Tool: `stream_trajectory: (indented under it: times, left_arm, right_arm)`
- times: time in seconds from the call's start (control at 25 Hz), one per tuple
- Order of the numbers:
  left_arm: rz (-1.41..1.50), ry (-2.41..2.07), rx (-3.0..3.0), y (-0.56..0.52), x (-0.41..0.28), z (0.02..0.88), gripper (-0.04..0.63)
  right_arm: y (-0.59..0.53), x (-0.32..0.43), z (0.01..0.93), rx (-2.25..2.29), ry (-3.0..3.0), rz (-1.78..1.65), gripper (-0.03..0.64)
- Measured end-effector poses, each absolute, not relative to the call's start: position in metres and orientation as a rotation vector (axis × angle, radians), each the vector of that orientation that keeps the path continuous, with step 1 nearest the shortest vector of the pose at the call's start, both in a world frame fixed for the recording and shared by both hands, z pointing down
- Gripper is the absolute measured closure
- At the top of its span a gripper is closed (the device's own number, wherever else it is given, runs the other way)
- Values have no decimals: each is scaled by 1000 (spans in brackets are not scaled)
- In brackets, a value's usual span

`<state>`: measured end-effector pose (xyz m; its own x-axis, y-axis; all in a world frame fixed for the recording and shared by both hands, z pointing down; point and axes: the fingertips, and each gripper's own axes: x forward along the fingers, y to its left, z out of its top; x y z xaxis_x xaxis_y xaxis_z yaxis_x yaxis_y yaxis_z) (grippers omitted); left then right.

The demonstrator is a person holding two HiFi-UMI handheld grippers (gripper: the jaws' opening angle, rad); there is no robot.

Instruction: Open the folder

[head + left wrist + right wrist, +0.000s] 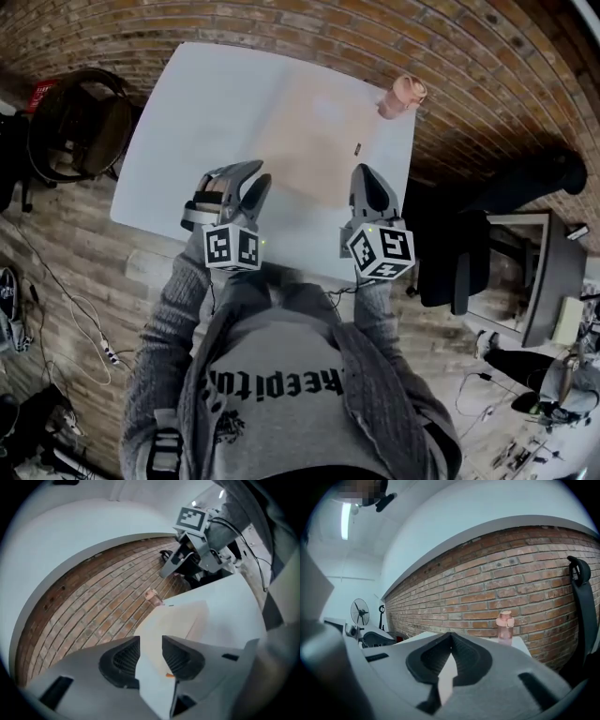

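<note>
Folder (319,122) lies flat on the white worktop (206,103), right of centre and reaching towards the near edge. Its cover appears down, with no lifted leaf showing in any view. Judgement: opening has not begun.

Left gripper (258,176) sits over the near edge, just beside the folder's near left corner. In its own view the fingers (124,660) stand apart, with only pale folder and worktop surface visible through the gap; nothing is clamped.

Right gripper (361,171) is at the folder's near right corner. Its fingers (468,660) meet at the tips, and a pale strip shows in the slot behind them. Whether a cover edge is caught there cannot be told.

Pink bottle (403,94) stands at the far right corner, clear of the folder.

Outstanding: secure one edge of the cover, raise it and swing it over. The whole task remains.
</note>
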<state>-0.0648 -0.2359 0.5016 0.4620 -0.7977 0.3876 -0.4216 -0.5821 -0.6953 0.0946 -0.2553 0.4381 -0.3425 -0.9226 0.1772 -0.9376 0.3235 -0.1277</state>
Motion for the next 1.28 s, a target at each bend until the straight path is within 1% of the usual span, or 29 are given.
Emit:
stream_trajectory:
  times: [0.28, 0.56, 0.96, 1.28]
  left_arm:
    - [-1095, 753, -2135, -238, -50, 536, 436]
    - [-1127, 583, -2083, -236, -43, 565, 428]
    - [-1117, 549, -2073, -244, -45, 575, 428]
    - [-1093, 544, -2093, -247, -39, 571, 428]
  right_arm:
    - [-262, 104, 458, 1840, -2405, 374, 614]
    - [-264, 109, 469, 1910, -2337, 407, 614]
    - [-261, 118, 496, 1971, -2244, 469, 614]
    - [-254, 126, 558, 1921, -2109, 584, 614]
